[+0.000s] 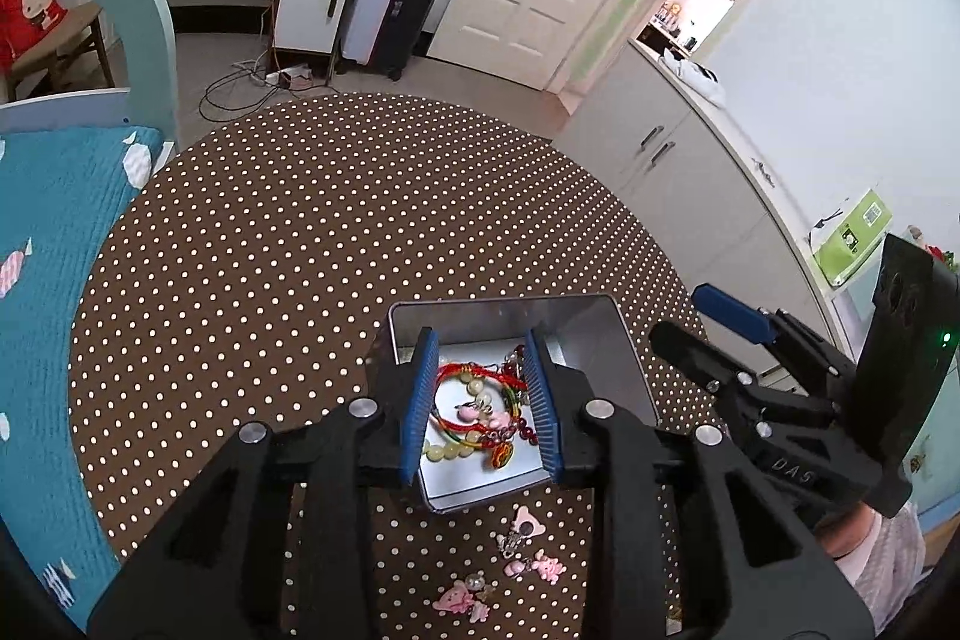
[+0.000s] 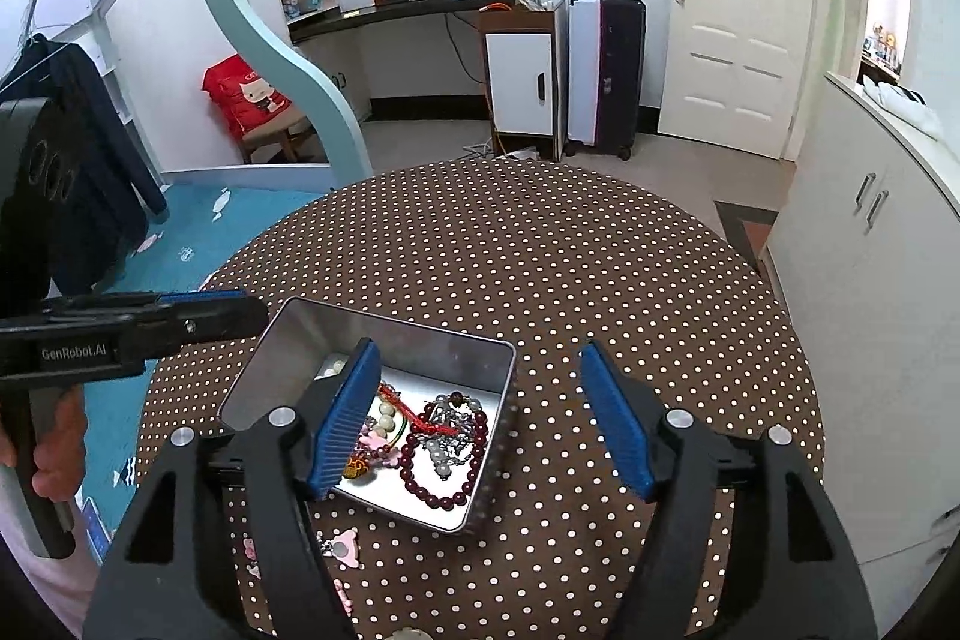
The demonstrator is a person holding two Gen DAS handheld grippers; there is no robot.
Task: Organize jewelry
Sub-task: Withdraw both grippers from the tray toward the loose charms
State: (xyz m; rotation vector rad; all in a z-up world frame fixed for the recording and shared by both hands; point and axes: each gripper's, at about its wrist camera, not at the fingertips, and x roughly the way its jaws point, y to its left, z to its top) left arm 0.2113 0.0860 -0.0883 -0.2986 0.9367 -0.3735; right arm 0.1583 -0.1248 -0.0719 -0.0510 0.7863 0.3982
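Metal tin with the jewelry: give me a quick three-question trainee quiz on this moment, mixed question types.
1. True or false: the metal tin has a lid on it.
2. Which lies inside the tin? A) dark red bead bracelet B) wristwatch C) hair comb
3. Fill in: the pink charms lie outside the tin on the ______ tablecloth.

Key: 1 false: it is open, with its contents visible. 2 A: it lies beside the red cord bracelet and pale beads. 3 polka-dot: brown with white dots, in front of the tin's near edge.
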